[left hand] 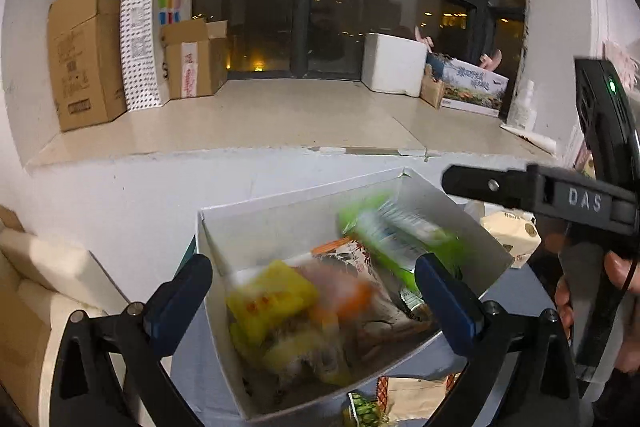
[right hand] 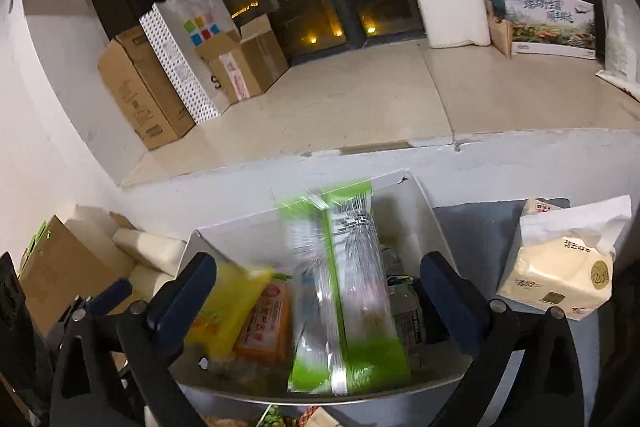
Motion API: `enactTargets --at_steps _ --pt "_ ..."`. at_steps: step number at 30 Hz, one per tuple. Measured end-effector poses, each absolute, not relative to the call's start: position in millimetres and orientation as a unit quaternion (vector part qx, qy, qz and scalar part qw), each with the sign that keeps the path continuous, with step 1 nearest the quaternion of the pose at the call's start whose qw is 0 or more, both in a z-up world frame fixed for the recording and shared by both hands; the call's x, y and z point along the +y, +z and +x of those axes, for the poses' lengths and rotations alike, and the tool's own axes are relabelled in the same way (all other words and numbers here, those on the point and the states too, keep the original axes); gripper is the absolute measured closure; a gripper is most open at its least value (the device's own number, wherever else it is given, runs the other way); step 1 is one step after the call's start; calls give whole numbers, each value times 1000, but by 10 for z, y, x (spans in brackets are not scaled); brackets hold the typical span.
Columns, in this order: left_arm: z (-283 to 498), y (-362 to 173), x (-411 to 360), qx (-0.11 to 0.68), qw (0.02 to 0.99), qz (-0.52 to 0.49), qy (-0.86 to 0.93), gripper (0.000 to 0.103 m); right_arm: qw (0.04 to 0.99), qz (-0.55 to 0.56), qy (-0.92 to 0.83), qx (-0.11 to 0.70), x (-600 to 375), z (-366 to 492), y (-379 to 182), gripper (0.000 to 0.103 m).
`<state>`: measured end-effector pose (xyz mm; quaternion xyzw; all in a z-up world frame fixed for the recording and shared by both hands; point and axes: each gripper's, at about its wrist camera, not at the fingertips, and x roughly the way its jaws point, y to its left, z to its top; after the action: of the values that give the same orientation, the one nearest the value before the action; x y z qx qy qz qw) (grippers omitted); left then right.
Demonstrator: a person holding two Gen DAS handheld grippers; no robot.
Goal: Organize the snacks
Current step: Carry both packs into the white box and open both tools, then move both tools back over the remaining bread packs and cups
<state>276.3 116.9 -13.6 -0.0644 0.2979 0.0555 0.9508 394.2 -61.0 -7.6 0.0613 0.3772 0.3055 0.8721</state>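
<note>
A white open box (left hand: 224,227) (right hand: 420,199) holds several snack packs. A green and clear snack pack (left hand: 396,231) (right hand: 344,291) is blurred and lies tilted in the box, touching neither gripper. A yellow pack (left hand: 272,299) (right hand: 228,303) and an orange pack (right hand: 268,323) lie in the box. My left gripper (left hand: 316,291) is open and empty above the box. My right gripper (right hand: 320,291) is open over the box, with the green pack between its fingers (right hand: 440,291) but not pinched. The right gripper's body (left hand: 560,195) shows at the right of the left wrist view.
A tissue pack (right hand: 560,275) (left hand: 512,231) stands right of the box on the blue-grey table (right hand: 472,227). More snack packs (left hand: 400,399) lie in front of the box. Behind is a stone ledge (left hand: 280,119) with cardboard boxes (left hand: 84,55), a paper bag (left hand: 148,35) and a white foam box (left hand: 394,63).
</note>
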Motion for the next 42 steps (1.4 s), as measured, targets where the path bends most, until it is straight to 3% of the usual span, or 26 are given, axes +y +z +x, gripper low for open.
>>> enactTargets --at_steps 9,19,29,42 --pt "2600 -129 1050 302 950 -62 46 0 871 79 319 366 -852 3744 -80 0" --pt "1959 -51 901 284 952 -116 -11 0 880 74 338 326 -1294 2971 -59 0" --pt "1011 -90 438 237 968 -63 -43 0 878 105 347 313 -1865 2095 -559 0" --pt "449 -492 248 275 954 -103 -62 0 863 23 371 343 -1632 1669 -1008 0"
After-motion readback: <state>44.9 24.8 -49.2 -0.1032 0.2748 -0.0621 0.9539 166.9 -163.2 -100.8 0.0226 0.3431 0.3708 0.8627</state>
